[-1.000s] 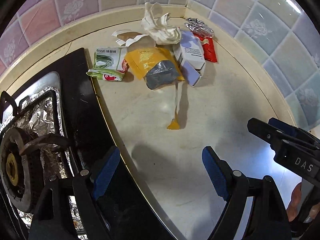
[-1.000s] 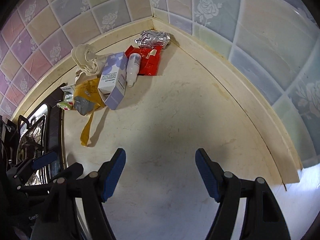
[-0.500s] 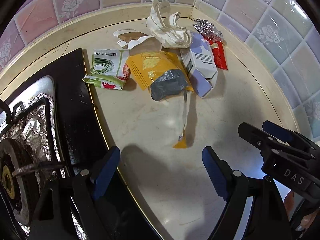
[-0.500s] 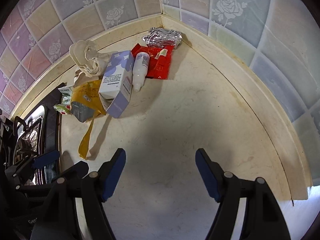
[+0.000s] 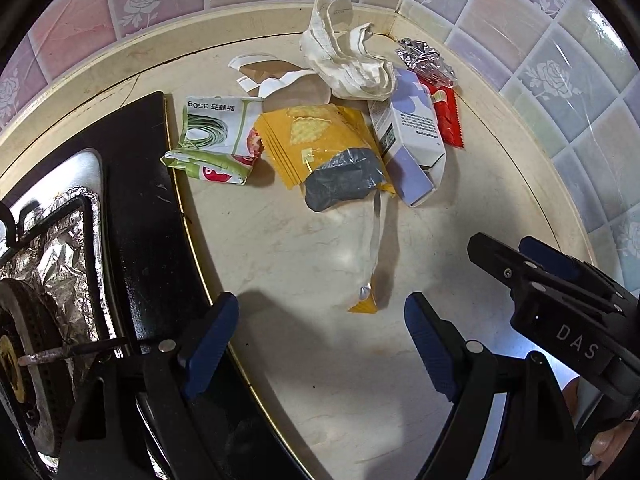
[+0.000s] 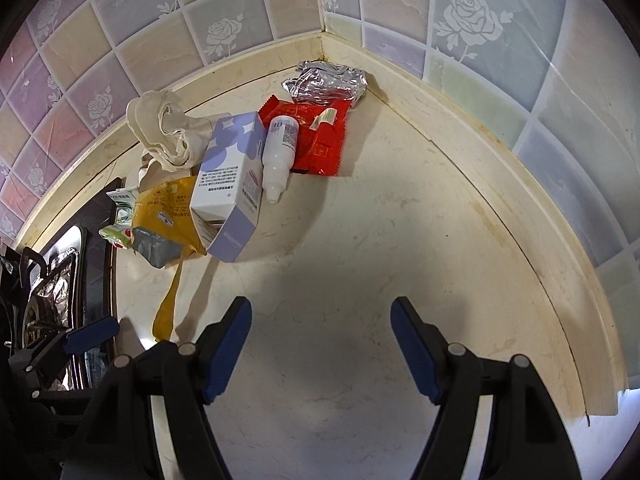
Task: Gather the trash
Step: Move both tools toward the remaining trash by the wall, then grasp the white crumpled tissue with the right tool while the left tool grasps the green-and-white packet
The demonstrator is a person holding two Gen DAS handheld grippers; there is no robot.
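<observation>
A heap of trash lies in the tiled counter corner: a yellow wrapper (image 5: 320, 140) with a torn strip (image 5: 370, 268) trailing toward me, a green and white packet (image 5: 216, 136), a lilac carton (image 5: 412, 132), crumpled white paper (image 5: 348, 60), a red wrapper (image 6: 316, 140), a small white bottle (image 6: 280, 152) and crumpled foil (image 6: 324, 82). My left gripper (image 5: 320, 336) is open and empty, just short of the strip's end. My right gripper (image 6: 320, 340) is open and empty, short of the carton (image 6: 232, 184).
A black gas hob (image 5: 140, 208) with foil-lined burner (image 5: 48, 272) lies left of the heap. A raised cream ledge (image 6: 500, 184) and rose tiles bound the corner. The right gripper's body (image 5: 560, 300) shows at right in the left wrist view.
Both grippers have moved forward toward the heap, which looks larger and nearer. Both stay open. The trash has not moved.
</observation>
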